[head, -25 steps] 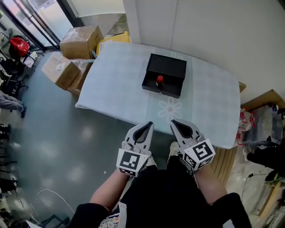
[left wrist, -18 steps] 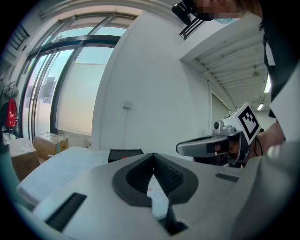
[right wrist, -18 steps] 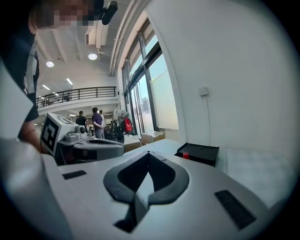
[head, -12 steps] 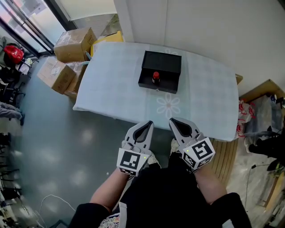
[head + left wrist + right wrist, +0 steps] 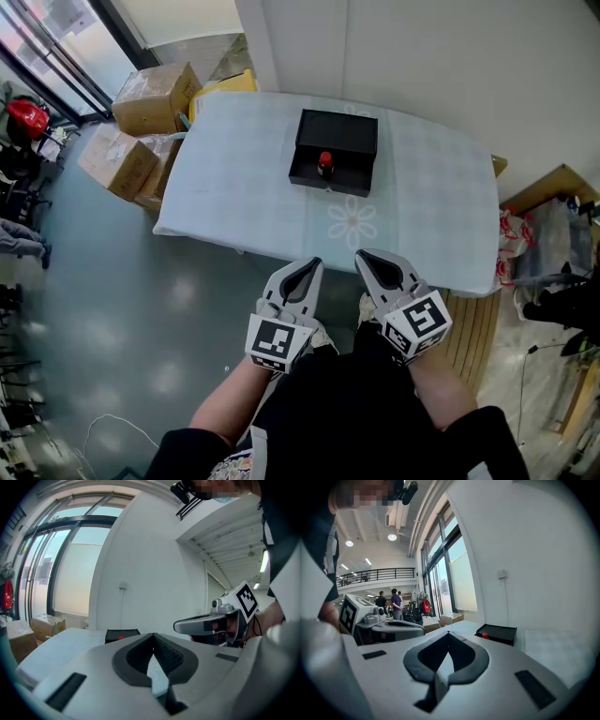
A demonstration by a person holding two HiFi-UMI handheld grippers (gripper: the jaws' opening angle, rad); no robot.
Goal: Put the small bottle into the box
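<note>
With the table (image 5: 431, 187) drifted slightly left in view, the left gripper (image 5: 312, 264) and right gripper (image 5: 366, 258) hung closed and empty, well short of the small bottle (image 5: 324, 164), which apparently already stood inside the box (image 5: 342, 131), so no further move seemed called for.

The head view has swung a little. The table (image 5: 422, 187) now lies squarer to the frame, and the black box (image 5: 337, 131) and the small bottle (image 5: 324, 161) sit slightly further left and farther off. It was probably the camera that turned, not these things. In the left gripper view the right gripper (image 5: 180, 626) shows a touch higher.
</note>
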